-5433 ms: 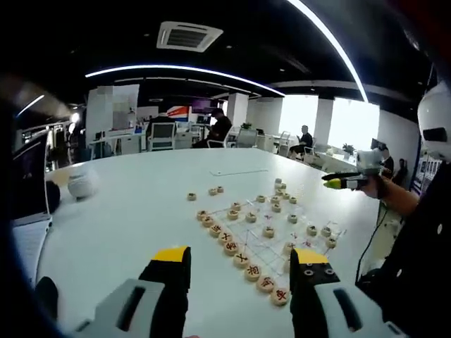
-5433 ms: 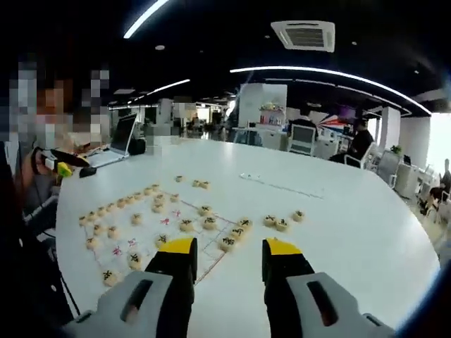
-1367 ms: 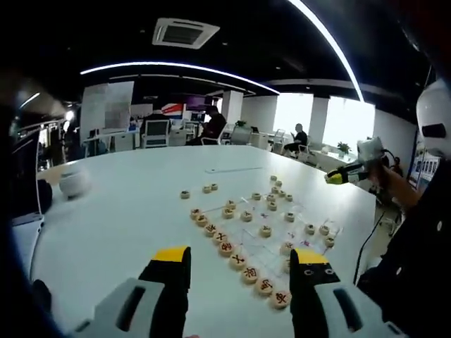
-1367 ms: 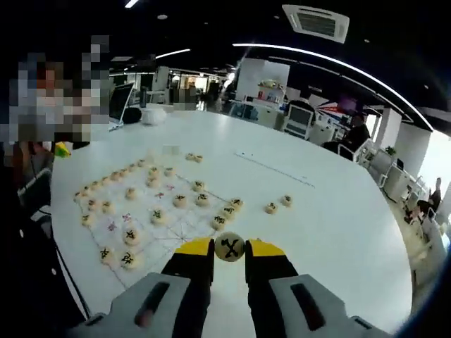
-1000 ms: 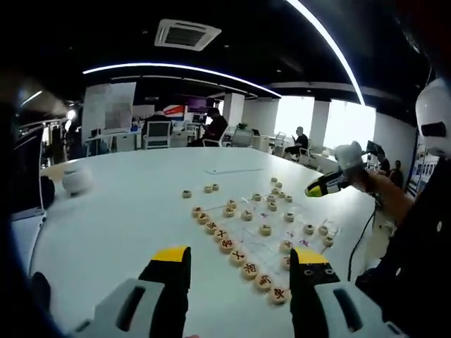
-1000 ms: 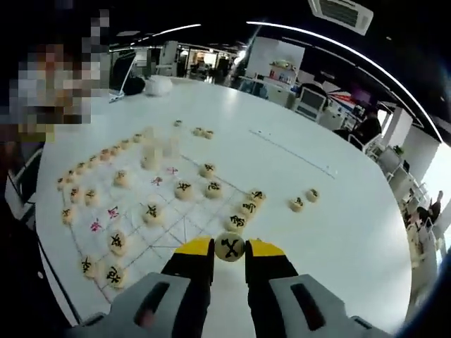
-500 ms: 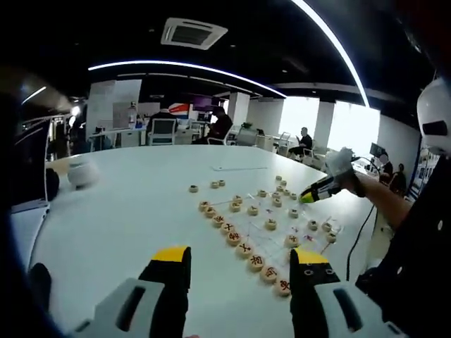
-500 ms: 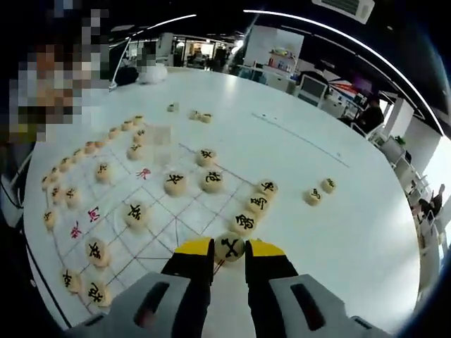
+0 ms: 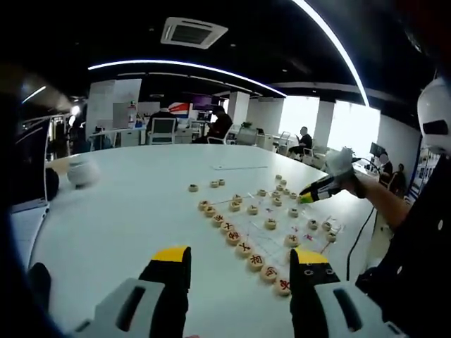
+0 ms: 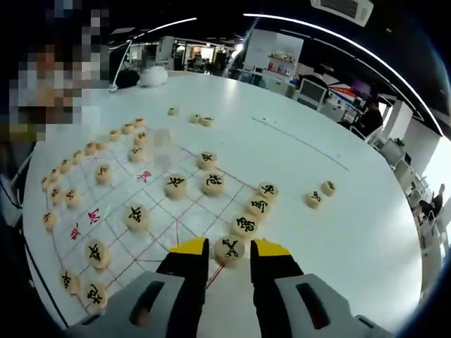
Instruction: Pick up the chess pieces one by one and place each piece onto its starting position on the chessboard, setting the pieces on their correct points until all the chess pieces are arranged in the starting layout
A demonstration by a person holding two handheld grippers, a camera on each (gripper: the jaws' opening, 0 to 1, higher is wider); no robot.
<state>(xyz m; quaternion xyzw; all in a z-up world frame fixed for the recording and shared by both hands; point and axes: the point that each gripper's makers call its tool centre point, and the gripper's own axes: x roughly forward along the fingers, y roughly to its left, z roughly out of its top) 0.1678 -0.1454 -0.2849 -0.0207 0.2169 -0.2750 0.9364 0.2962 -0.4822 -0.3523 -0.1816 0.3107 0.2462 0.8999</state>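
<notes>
Right gripper [image 10: 228,248] fingers newly parted around flat, face-up chess piece [image 10: 229,248] on chessboard [image 10: 158,229]; left gripper [image 9: 241,264] wide.

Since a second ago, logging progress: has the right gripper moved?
Yes. The right gripper came down toward the chessboard, and its jaws have parted around the black-marked piece.

Left gripper [image 9: 239,262] jaws wide apart; right gripper [image 10: 230,248] jaws parted.
</notes>
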